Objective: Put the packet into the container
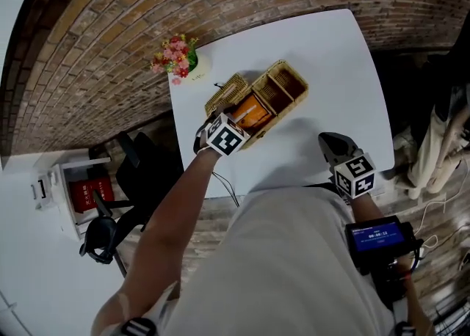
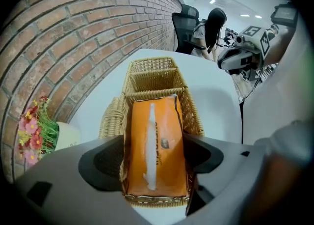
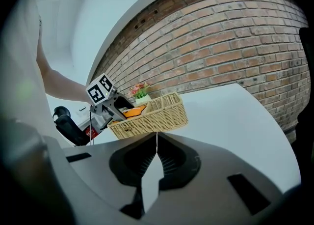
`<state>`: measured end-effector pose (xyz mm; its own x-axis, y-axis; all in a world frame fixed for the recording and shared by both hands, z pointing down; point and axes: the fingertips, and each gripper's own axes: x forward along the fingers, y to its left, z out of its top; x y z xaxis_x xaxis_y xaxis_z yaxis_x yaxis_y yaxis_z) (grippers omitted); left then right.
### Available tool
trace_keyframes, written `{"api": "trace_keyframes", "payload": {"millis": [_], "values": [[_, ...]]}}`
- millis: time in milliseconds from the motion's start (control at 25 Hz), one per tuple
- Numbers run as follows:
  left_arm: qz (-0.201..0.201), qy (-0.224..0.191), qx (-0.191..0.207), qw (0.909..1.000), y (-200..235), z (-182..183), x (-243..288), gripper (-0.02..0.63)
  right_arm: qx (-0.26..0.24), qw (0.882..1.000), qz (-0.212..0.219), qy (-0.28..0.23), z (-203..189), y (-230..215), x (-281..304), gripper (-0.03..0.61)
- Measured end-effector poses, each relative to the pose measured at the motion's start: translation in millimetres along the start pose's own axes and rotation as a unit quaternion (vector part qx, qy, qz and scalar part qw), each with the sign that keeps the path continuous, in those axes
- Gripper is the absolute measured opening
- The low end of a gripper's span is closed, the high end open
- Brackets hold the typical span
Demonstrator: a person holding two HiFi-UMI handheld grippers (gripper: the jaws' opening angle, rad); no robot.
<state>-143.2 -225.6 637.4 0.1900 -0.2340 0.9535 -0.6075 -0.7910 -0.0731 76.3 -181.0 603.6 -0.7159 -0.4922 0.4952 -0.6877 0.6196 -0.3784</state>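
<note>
One orange packet (image 2: 164,121), glossy with a white strip down its face, lies in the wicker container (image 2: 147,79) between the spread jaws of the left gripper (image 2: 156,156); the right gripper (image 3: 157,156), well apart, is pressed together.

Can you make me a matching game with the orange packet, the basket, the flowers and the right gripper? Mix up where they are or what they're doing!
Things:
1. orange packet
2. woven wicker basket
3. pink flowers in a white pot
4. right gripper

Places and states:
A. jaws together, holding nothing
B. at a corner of the white table
C. lying inside the basket
D. standing on the table, split into compartments

Pairs: 1-C, 2-D, 3-B, 4-A.
</note>
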Motion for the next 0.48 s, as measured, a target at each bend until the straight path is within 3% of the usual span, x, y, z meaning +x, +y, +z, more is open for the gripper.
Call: {"api": "trace_keyframes", "payload": {"millis": [240,480], "values": [[0.01,-0.035,-0.023,0.9991,10.0,3.5,-22.2,0.368,-0.012,1.0,0.005,0.002,9.0,5.2,4.5,0.012],[0.022,-0.099,-0.057,0.9933,16.0,-3.8,-45.0,0.365,-0.028,1.0,0.007,0.0,16.0,21.6,14.5,0.012]]}}
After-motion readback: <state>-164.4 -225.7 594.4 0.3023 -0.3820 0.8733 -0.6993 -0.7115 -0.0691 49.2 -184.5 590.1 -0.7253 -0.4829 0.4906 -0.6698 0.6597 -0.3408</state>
